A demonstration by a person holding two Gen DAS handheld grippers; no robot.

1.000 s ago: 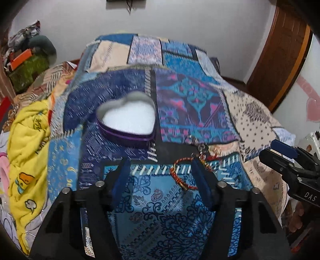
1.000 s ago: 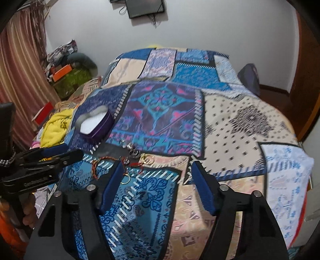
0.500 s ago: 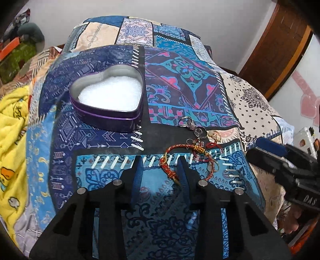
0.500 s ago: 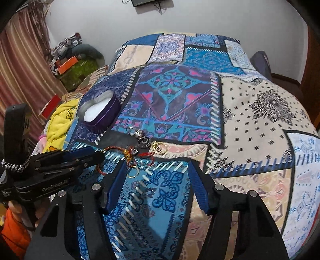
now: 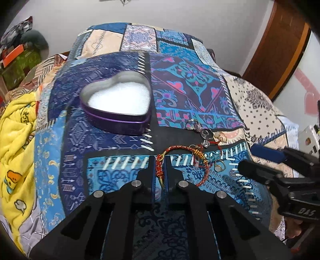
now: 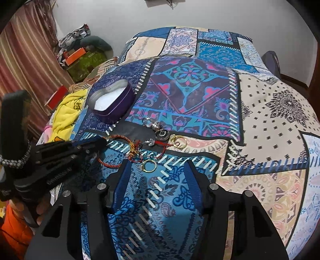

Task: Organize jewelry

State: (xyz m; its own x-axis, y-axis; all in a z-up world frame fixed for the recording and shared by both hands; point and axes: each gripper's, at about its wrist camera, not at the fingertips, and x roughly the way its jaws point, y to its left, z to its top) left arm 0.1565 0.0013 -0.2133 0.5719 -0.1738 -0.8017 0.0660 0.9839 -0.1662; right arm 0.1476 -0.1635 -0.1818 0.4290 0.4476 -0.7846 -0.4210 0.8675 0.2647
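Patchwork bedspread, white wall; left gripper pinching red bracelet, right gripper wide.

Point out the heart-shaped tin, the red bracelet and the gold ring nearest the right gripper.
heart-shaped tin (image 5: 118,120): left wrist view, on its purple side wall.
red bracelet (image 5: 176,147): left wrist view, on its upper arc.
gold ring (image 6: 148,165): right wrist view, on the band's left edge.

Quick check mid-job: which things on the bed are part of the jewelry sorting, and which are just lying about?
Job:
red bracelet, pinched in left gripper
heart-shaped tin
gold ring
gold hoops
dark round piece
right gripper, open

Lying about:
yellow blanket
orange box
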